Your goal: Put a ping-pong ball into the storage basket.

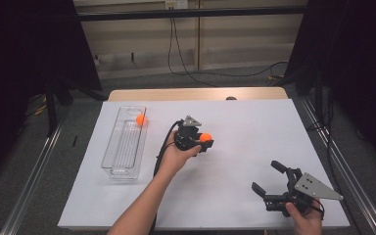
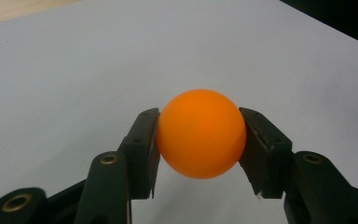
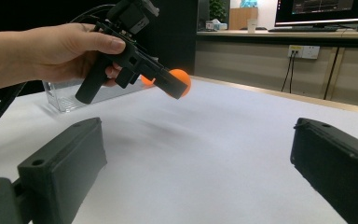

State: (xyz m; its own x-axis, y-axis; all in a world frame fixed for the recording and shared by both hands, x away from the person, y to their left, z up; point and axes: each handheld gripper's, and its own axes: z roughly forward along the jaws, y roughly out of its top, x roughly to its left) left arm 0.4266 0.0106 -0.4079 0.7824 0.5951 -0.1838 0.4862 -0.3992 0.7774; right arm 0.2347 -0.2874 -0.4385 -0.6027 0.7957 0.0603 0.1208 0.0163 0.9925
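right gripper point(image 1: 270, 178): jaws apart, nothing between | left gripper point(image 2: 200, 140): jaws clamped on orange ball point(image 2: 200, 133)

Orange ball point(image 2: 200, 133); black tongs point(image 2: 200, 154); white table point(image 1: 254, 127).

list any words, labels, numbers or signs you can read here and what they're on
None can be read.
Monitor behind the table, right gripper view: bright lines on a dark screen, too small and blurred to read.
Orange ball held by the left hand-held gripper: no print on the side that shows.
Clear tray and white table cover: no lettering seen.
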